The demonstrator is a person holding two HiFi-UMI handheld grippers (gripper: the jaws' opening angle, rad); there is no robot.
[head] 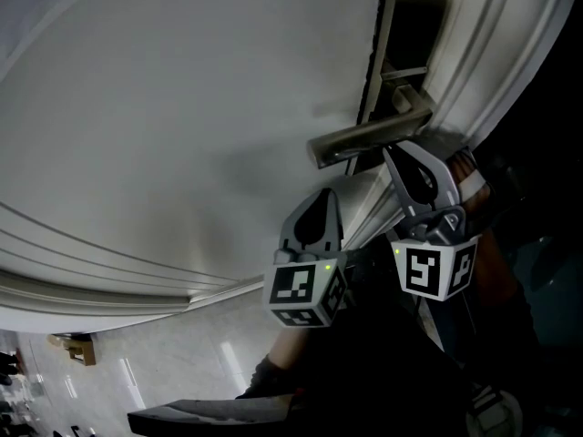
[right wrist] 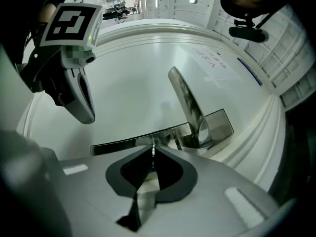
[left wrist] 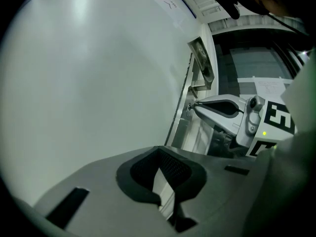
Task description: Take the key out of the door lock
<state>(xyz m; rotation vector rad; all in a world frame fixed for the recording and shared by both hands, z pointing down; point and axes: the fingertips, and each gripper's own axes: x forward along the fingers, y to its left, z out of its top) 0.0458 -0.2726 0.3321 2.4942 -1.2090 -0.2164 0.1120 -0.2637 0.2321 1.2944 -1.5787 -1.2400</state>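
right gripper (right wrist: 152, 158) jaws clamped on key (right wrist: 153, 149); key sits at lock plate (right wrist: 118, 143), lever handle (right wrist: 185, 100) at 1 o'clock of it. left gripper (left wrist: 159, 154) jaws together, empty, close beside door (left wrist: 89, 73).

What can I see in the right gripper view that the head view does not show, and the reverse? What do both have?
Only the right gripper view: a thin bright sliver, apparently the key, pinched at the tips of the shut right tongs against the metal lock plate.

Only the head view: the tiled floor beside the door, and the right tongs' own marker cube.

Both: the white door, the lever handle, and the left tongs held near it.
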